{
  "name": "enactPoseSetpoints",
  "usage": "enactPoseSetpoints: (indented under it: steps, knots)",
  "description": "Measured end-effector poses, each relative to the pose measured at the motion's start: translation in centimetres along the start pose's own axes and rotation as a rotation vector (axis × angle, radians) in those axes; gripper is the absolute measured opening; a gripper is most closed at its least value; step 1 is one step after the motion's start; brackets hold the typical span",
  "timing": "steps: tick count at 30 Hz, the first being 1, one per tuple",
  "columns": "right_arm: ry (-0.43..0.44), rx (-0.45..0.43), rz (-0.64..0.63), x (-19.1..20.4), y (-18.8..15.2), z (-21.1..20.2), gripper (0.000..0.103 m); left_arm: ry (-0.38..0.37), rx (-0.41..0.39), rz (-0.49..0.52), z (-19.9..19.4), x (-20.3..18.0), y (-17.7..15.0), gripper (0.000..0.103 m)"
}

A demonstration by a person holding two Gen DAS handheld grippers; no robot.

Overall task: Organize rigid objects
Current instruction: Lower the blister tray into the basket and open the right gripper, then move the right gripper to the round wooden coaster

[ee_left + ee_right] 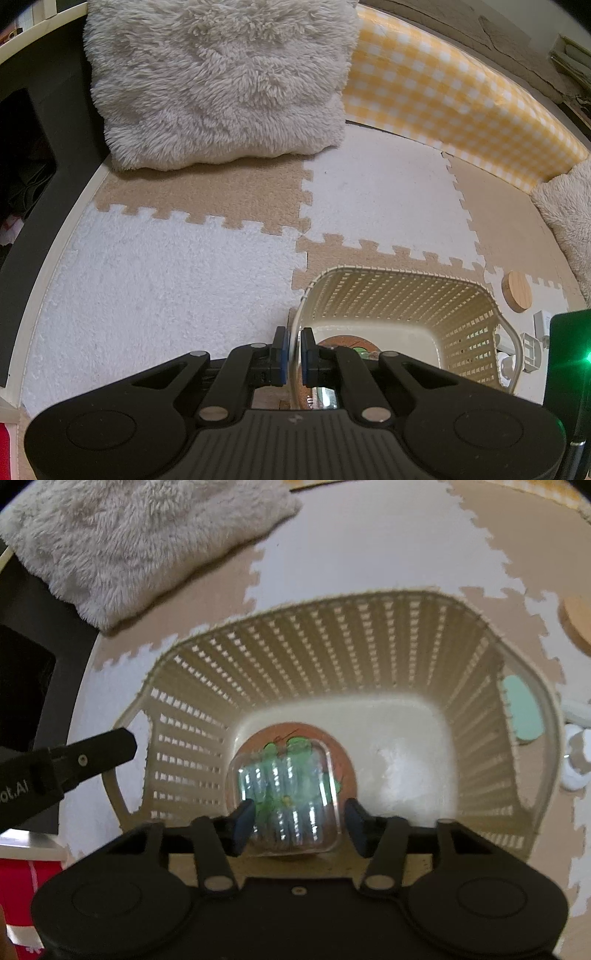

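Note:
A cream woven plastic basket [399, 291] [332, 646] stands on the foam floor mat. My left gripper [293, 341] is shut on its near rim, one pad on each side of the wall; one of its black fingers [92, 753] shows at the basket's left handle. My right gripper [299, 823] hangs over the basket's inside and points down. A clear ridged plastic box [284, 790] lies on the basket's bottom between its blue pads. The jaws stand a little wider than the box, with a small gap at the right pad. Under the box lies a round cork coaster [343, 760] with a green print.
A fluffy cream cushion [221, 81] [147, 542] lies beyond the basket on the left. A yellow checked pad [461, 99] borders the mat at the back. A round wooden disc [517, 291] [576, 624], a mint green item [522, 712] and small white things [576, 760] lie right of the basket.

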State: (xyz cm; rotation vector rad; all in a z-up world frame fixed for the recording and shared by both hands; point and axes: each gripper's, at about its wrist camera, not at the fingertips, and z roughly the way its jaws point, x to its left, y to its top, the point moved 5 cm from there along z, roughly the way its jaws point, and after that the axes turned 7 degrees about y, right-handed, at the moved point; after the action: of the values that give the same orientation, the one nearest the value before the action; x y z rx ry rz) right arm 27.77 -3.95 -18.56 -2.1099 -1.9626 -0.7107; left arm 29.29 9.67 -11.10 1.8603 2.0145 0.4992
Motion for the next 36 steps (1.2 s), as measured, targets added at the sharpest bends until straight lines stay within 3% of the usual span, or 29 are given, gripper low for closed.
enactPoseSetpoints:
  steps: [6,15,20,28,36]
  knots:
    - [0.043,0.019,-0.014,1.0,-0.4,0.3,0.048,-0.001,0.0,-0.001,0.0,0.0,0.0,0.007]
    - [0.048,-0.073,-0.063,1.4,0.3,-3.2,0.051,-0.001,0.001,0.0,0.0,0.0,0.0,0.007]
    - [0.047,-0.122,-0.123,1.5,0.5,-6.0,0.06,-0.002,0.001,-0.002,0.0,-0.1,0.0,0.007]
    - [0.039,-0.208,-0.209,0.7,0.8,-11.2,0.084,-0.003,0.002,-0.004,0.0,-0.1,0.0,0.007]
    - [0.003,-0.353,-0.244,-2.0,2.2,-16.8,0.1,0.003,0.008,0.005,0.1,0.0,-0.2,0.007]
